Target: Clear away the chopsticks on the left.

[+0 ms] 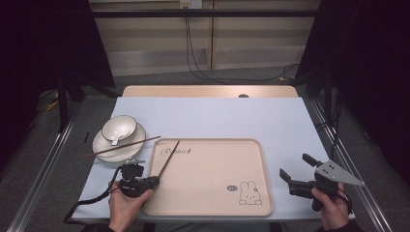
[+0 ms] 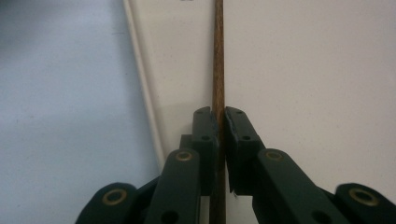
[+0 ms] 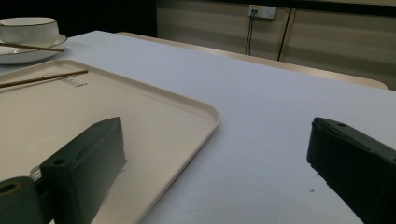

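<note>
Held chopstick (image 2: pixel 217 70): lay slanting over the beige tray (image 1: pixel 212 198), near its left rim.
Left gripper (image 1: pixel 155 180): jaws pinched thin on the stick's lower end.
Second chopstick (image 1: pixel 121 146): rested across the plate (image 1: pixel 99 145) — bowl (image 1: pixel 119 128) and spoon there too.
Right gripper (image 1: pixel 295 169): jaws wide, empty, beside the tray.
Risk: such a narrow grip so near the end — the stick could pivot or slip.

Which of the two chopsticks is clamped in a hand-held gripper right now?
The chopstick over the tray, clamped by the left hand-held gripper. The other chopstick lies untouched across the plate.
</note>
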A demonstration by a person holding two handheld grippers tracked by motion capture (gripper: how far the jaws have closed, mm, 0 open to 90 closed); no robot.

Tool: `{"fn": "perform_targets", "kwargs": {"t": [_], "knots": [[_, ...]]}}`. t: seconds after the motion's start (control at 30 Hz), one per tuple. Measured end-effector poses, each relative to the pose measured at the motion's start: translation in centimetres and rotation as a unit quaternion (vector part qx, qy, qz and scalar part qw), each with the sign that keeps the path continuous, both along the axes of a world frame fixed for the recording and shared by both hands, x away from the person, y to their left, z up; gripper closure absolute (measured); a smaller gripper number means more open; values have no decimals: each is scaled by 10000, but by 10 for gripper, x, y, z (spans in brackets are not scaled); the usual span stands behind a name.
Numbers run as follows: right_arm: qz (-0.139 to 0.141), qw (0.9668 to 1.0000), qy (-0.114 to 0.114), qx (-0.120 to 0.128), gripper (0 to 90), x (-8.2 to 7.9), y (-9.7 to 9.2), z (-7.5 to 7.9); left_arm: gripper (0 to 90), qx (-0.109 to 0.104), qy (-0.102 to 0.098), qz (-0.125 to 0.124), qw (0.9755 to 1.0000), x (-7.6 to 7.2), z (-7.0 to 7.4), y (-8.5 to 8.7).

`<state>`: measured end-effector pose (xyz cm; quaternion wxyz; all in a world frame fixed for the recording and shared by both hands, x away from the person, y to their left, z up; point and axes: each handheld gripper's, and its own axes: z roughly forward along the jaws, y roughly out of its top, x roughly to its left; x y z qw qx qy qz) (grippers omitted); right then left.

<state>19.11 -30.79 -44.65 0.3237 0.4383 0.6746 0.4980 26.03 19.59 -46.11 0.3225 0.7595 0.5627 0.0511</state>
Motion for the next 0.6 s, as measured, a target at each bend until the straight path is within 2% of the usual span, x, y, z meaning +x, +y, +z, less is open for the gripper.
{"fn": "perform_targets", "kwargs": {"t": [0.07,0.3,0.37,0.43,0.5,0.57,0.6], "knots": [[-10,10000,25,8,40,0,1,0,833,-114,41,33,9999,0,0,-1],[14,10000,0,-32,41,0,0,0,777,-129,-32,1,9999,0,0,-1],[45,10000,-2,-17,41,0,0,0,683,-112,-111,-99,9998,1,1,0],[65,10000,-9,-20,41,0,0,0,645,-189,-217,-169,9994,0,3,1],[51,10000,-25,-14,41,0,0,0,562,-192,-326,-299,9988,1,5,1],[61,10000,-23,-14,41,0,0,0,502,-323,-420,-478,9974,2,7,4],[38,10000,-28,-19,41,0,1,0,453,-323,-541,-572,9964,2,9,5]]}}
